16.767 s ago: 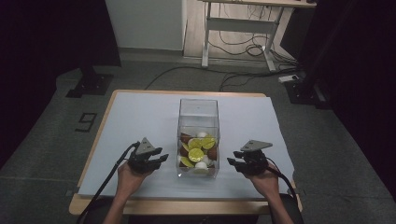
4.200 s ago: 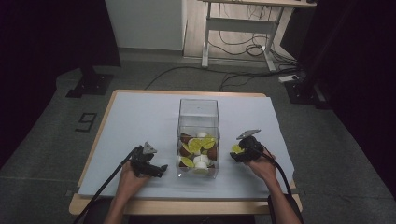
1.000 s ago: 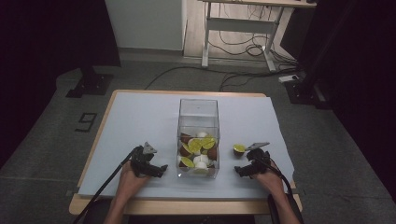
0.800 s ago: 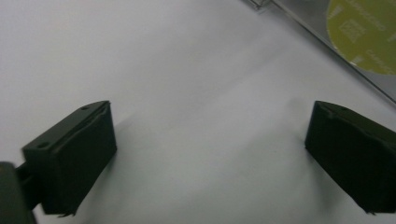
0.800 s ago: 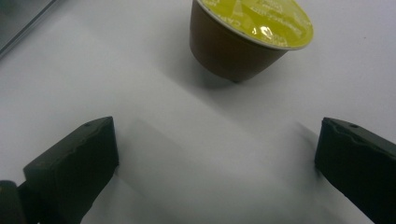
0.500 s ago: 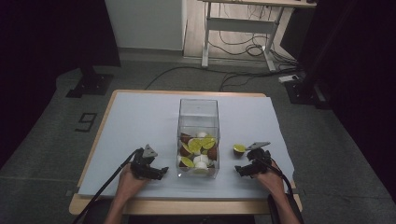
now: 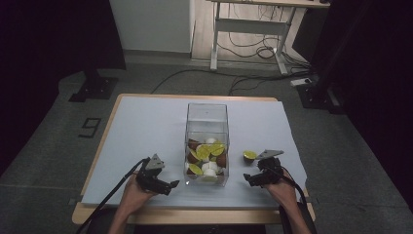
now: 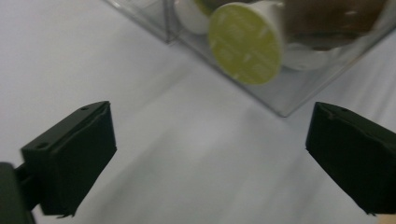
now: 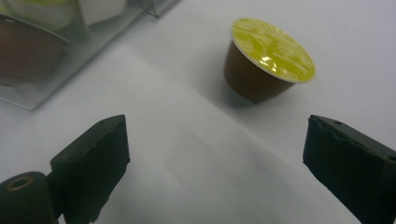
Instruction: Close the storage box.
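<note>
brown capsule (image 9: 266,65) stands upright on the worktop (image 7: 146,126), at three o'clock of the clear box (image 7: 207,141). right gripper (image 9: 215,163) fingers have just been closing, nothing between them; an off-centre pinch could tip it.

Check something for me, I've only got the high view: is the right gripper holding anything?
Observer: No. The right gripper has its jaws open and empty; they have just been closing a little. The brown capsule stands on the table ahead of them, untouched.
Operator: Which way up?
Observer: Upright, with its yellow-green foil lid on top. The lid looks intact.
Operator: And the left?
Observer: The left gripper has its jaws open too. They have just been opening, with nothing between them. It points at a bottom corner of the clear box, where a white capsule lies on its side with its green lid against the wall.
</note>
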### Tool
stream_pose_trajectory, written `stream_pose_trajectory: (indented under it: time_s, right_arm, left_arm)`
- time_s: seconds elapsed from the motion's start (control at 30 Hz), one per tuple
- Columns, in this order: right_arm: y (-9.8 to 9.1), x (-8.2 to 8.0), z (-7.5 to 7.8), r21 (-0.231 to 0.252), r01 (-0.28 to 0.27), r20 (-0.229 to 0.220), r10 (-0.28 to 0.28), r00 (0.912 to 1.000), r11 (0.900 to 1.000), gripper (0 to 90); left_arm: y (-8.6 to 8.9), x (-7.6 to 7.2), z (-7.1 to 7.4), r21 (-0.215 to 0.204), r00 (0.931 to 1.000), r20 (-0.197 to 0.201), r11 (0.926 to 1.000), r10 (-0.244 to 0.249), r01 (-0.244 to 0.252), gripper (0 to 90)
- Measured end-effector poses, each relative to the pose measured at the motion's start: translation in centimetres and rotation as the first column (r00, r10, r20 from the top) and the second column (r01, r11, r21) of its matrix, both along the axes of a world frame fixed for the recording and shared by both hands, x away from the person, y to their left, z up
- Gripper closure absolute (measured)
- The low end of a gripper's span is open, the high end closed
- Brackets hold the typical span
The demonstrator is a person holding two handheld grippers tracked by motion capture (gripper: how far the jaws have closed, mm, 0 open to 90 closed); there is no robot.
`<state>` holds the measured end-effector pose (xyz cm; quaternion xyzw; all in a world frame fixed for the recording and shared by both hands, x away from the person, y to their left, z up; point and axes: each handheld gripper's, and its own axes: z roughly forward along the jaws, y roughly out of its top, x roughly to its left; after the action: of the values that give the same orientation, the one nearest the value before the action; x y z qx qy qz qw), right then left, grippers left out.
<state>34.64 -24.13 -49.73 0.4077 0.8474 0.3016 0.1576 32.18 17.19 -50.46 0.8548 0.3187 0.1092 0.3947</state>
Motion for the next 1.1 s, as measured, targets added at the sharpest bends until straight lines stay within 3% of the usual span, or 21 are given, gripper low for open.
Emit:
stream_pose_trajectory:
  time_s: [0.23, 0.53, 1.1]
  right_arm:
    - [0.3, -1.0, 1.0, 0.070, -0.045, 0.015, 0.044, 0.9989, 0.9965, 7.2]
    - [1.7, -1.9, 1.6, 0.066, -0.132, 0.042, 0.129, 0.9907, 0.9891, 7.4]
    - [4.0, -2.7, 2.4, 0.108, -0.212, 0.065, 0.205, 0.9765, 0.9714, 13.5]
  left_arm:
    - [-0.5, -0.8, 0.7, -0.034, 0.9990, 0.020, 0.9987, -0.039, 0.040, 3.1]
    - [-0.8, -1.0, 0.9, -0.055, 0.9976, 0.046, 0.9970, -0.052, 0.054, 10.2]
    - [-1.8, -1.0, 1.1, -0.043, 0.9938, 0.086, 0.9963, -0.071, 0.075, 20.7]
